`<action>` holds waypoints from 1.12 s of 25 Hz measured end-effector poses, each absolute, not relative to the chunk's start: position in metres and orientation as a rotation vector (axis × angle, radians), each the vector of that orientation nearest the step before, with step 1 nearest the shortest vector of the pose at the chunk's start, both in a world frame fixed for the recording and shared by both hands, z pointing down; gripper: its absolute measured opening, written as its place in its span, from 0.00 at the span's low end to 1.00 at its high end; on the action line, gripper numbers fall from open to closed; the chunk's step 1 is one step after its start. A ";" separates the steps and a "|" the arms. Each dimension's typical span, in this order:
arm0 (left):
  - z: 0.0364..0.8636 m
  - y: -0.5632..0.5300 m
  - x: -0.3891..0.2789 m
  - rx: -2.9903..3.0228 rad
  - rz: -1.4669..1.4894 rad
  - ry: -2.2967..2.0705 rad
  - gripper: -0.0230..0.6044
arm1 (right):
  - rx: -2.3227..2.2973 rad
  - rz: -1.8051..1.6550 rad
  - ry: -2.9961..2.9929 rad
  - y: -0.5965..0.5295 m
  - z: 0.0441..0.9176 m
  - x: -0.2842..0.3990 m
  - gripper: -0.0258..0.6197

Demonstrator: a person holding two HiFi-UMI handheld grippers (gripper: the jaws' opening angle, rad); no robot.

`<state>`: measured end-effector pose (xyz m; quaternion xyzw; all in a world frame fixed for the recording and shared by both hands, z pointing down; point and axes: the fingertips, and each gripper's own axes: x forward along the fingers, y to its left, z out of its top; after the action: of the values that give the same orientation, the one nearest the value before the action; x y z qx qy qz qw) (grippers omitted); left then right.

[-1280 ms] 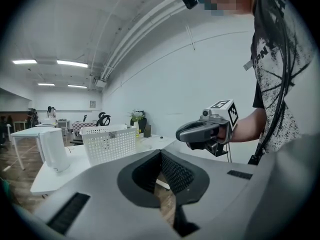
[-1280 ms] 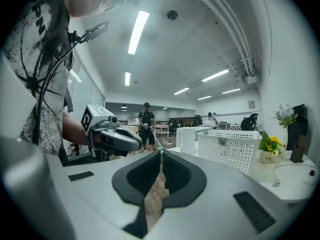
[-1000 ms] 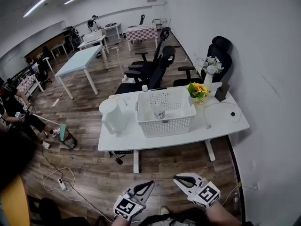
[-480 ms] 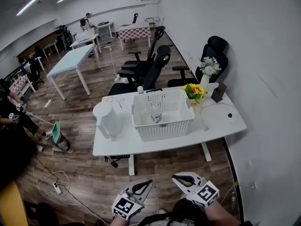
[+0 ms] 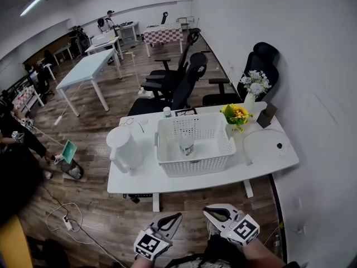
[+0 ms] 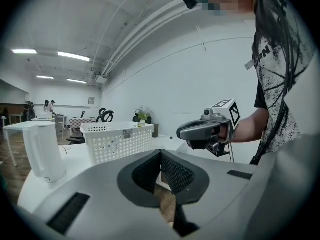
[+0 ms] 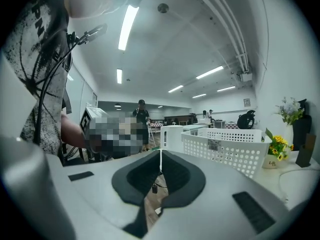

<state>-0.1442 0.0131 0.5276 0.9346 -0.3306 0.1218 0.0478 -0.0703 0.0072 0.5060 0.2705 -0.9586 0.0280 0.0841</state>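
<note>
Grippers, pair: left gripper point(image 5: 174, 218) and right gripper point(image 5: 210, 210), both with jaws pressed together and nothing between, low over the floor, well apart from table point(image 5: 167, 178). Approach is judged best with both level, clear of the table edge. Basket point(image 5: 192, 165) on table holds one small bottle point(image 5: 186, 144). Jug point(image 5: 124, 148) just beside, contents unseen.

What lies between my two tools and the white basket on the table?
In the head view, only wood floor and a bare front strip of the table separate the left tool and right tool from the white basket.
</note>
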 end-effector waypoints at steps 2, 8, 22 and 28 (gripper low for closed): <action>0.526 -0.008 -0.139 2.846 0.373 -1.023 0.05 | 0.775 0.072 -2.870 -0.014 0.506 -0.067 0.08; 0.520 -0.063 -0.125 2.790 0.350 -1.109 0.05 | 0.705 0.065 -2.878 -0.078 0.502 -0.049 0.08; 0.507 -0.154 -0.103 2.687 0.320 -1.361 0.05 | 0.401 0.137 -3.111 -0.170 0.432 -0.028 0.08; 0.508 -0.169 -0.104 2.675 0.348 -1.425 0.05 | 0.332 0.118 -3.105 -0.202 0.419 -0.030 0.08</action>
<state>-0.1042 -0.1691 0.5083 0.8759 -0.4667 0.1139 0.0451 -0.0297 -0.2018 0.4191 0.1063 -0.9936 0.0378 0.0085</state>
